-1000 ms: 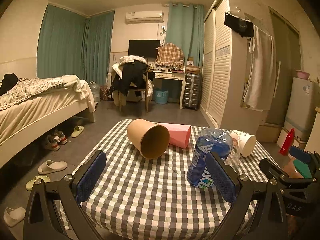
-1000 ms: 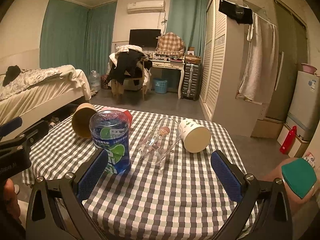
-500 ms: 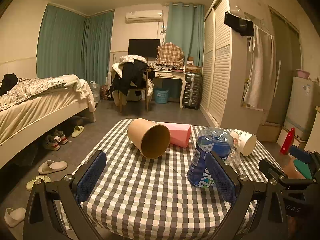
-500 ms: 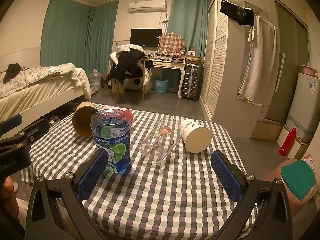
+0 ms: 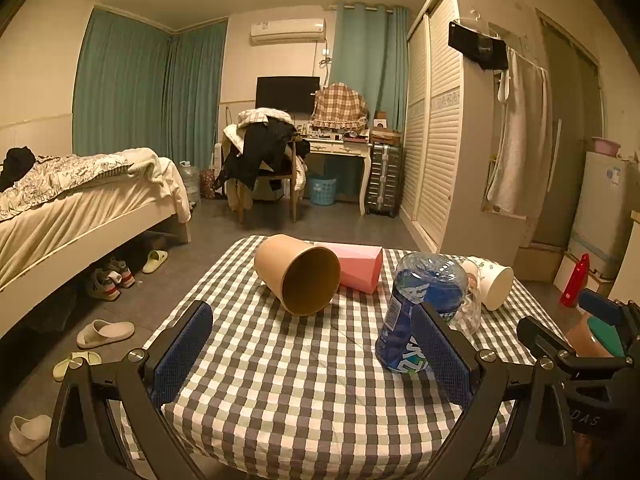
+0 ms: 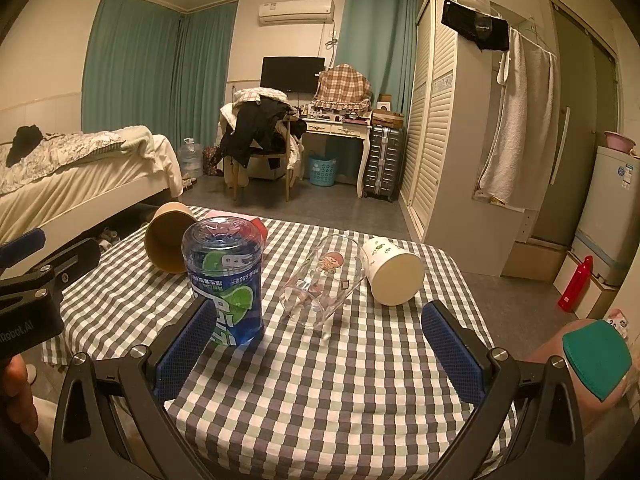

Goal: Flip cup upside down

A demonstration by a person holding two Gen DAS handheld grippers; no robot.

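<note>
A brown paper cup (image 5: 298,274) lies on its side on the checked table (image 5: 304,380), mouth toward me; it also shows in the right wrist view (image 6: 168,242). A pink cup (image 5: 358,266) lies behind it. A blue plastic cup (image 6: 224,280) stands upside down, also in the left wrist view (image 5: 420,312). A clear glass (image 6: 322,284) and a white paper cup (image 6: 394,270) lie on their sides. My left gripper (image 5: 312,354) is open and empty near the table's front edge. My right gripper (image 6: 320,350) is open and empty, in front of the glass.
A bed (image 5: 80,204) with slippers (image 5: 104,334) beside it stands left of the table. A chair piled with clothes (image 5: 264,152) and a desk stand at the back. A wardrobe (image 5: 448,140) and a red bottle (image 5: 574,286) are to the right.
Both grippers have shifted very slightly forward toward the table; the cups have not moved.
</note>
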